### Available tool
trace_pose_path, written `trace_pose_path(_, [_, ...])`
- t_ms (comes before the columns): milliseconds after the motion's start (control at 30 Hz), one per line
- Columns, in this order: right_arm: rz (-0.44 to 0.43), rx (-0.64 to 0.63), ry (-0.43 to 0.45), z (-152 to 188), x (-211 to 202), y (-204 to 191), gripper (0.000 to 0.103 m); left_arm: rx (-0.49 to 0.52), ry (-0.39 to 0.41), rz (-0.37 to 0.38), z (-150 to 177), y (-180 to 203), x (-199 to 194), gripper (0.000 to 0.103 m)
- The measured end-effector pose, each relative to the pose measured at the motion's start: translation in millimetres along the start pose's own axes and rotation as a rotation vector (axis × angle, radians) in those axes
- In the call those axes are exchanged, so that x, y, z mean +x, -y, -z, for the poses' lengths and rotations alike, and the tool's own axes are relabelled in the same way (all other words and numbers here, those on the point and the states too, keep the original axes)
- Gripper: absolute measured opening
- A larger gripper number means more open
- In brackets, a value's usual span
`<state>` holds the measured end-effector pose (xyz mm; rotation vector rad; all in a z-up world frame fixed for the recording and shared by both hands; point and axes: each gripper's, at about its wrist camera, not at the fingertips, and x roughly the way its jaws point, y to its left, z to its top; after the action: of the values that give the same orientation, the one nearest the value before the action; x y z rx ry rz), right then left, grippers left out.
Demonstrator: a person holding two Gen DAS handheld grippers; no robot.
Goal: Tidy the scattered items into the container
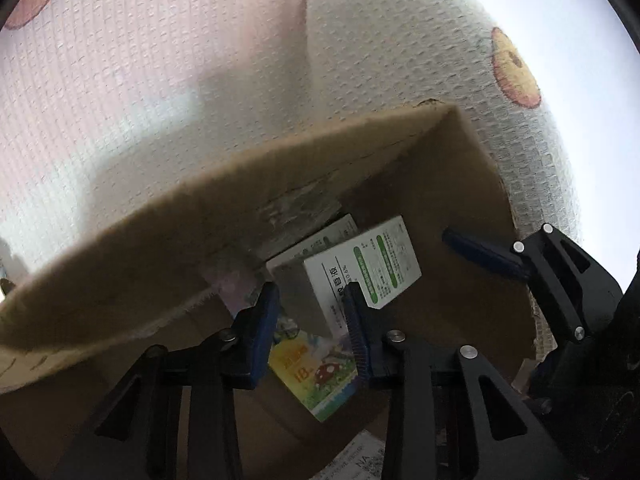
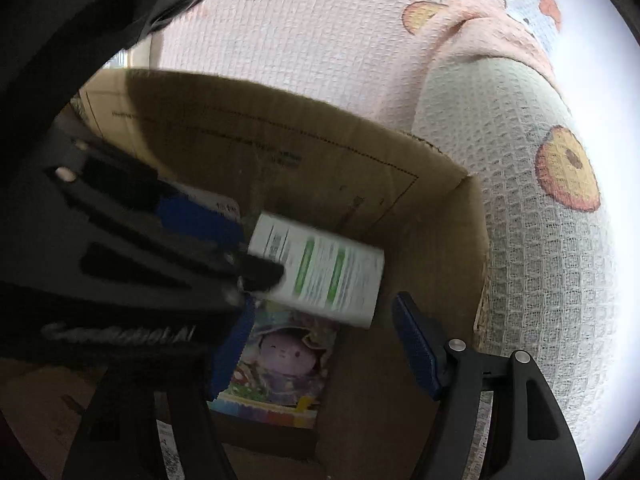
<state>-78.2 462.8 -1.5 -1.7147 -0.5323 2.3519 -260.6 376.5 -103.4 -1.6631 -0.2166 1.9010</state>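
Note:
A brown cardboard box point(image 1: 452, 216) stands open on a patterned blanket; it also shows in the right wrist view point(image 2: 440, 240). My left gripper point(image 1: 312, 320) is inside the box, its jaws apart, with a white and green carton point(image 1: 368, 264) just beyond its right finger. In the right wrist view the carton point(image 2: 324, 276) is blurred and tilted beside the left gripper's fingers. A colourful picture box point(image 2: 276, 372) lies on the box floor; it also shows in the left wrist view point(image 1: 316, 376). My right gripper point(image 2: 320, 344) is open and empty above the box.
A pink and white waffle blanket point(image 2: 340, 40) with fruit prints covers the surface around the box. A rolled fold of the blanket point(image 2: 532, 200) lies against the box's right wall. Printed paper point(image 1: 360, 460) lies at the box's near edge.

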Motion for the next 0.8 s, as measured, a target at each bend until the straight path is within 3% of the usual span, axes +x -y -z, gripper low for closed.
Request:
trace_pose_path(267, [-0.074, 0.159, -0.027, 6.1, -15.4, 19.2, 0.069, -0.034, -0.003, 0.002, -0.9, -4.5, -3.0, 0.037])
trace_pose_path(367, [-0.094, 0.215, -0.069, 10.2, -16.7, 20.2, 0.068, -0.019, -0.015, 0.048, 7.4, -4.6, -12.9, 0.035])
trace_pose_path(433, [-0.132, 0.252, -0.124, 15.3, -11.7, 20.2, 0.051, -0.005, -0.022, 0.071, 10.8, -1.3, -18.6, 0.027])
trace_pose_path(533, [-0.067, 0.232, -0.14, 18.6, -11.4, 15.2, 0.042, 0.059, -0.016, 0.061, 18.4, 3.1, -27.1, 0.009])
trace_pose_path(633, [-0.065, 0.265, -0.125, 17.5, -14.7, 15.2, 0.033, 0.054, -0.031, 0.047, 20.8, 0.6, -25.1, 0.009])
trace_pose_path(800, [-0.082, 0.28, -0.057, 13.7, -35.8, 10.6, 0.032, 0.039, -0.025, 0.038, 20.9, -9.5, -28.7, 0.008])
